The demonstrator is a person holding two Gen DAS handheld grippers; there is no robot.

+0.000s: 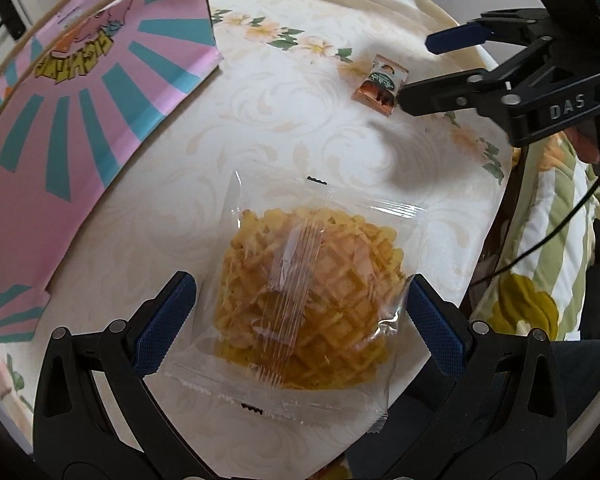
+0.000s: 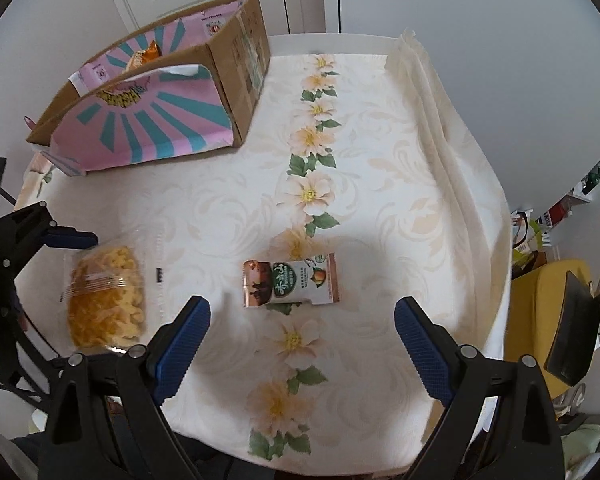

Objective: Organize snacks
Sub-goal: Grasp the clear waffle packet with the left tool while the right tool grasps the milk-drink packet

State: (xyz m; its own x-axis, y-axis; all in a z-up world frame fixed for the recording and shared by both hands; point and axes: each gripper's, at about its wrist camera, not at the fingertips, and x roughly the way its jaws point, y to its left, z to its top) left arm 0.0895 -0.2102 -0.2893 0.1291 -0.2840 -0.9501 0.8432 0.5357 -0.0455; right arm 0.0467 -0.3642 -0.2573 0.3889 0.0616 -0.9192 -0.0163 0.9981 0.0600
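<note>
Blue pads of the left hand-held gripper (image 1: 300, 316) are sitting on either side of a clear packet of waffle crisps (image 1: 304, 300), jaws spread wide, the packet between them but neither pad visibly pressing on the wrapper. That packet is lying flat near the front edge of the surface (image 1: 284, 128), toward its left side, its crimped ends pointing toward the front edge and toward the middle of the cloth.

Over on the right, the right hand-held gripper (image 2: 302, 344) is hanging above the surface with its jaws wide too, nothing between them. Just beyond its fingertips a small brown and white snack sachet (image 2: 291, 284) is lying flat on the floral strip of the tablecloth (image 2: 380, 184), roughly midway across and nearer the front edge than the back. From the left wrist view one black finger of the right hand-held gripper is showing just beside that sachet; whether it is touching, I cannot tell.

At the back left corner a cardboard box (image 2: 236, 80) is standing open, its pink and teal flap (image 2: 156, 128) folding down toward the middle of the surface. An orange packet (image 2: 142, 56) is peeking out inside the box. The crisps packet and the sachet are lying well apart from each other, and both are well apart from the box.

Along the right edge the tablecloth is bunching into folds.
</note>
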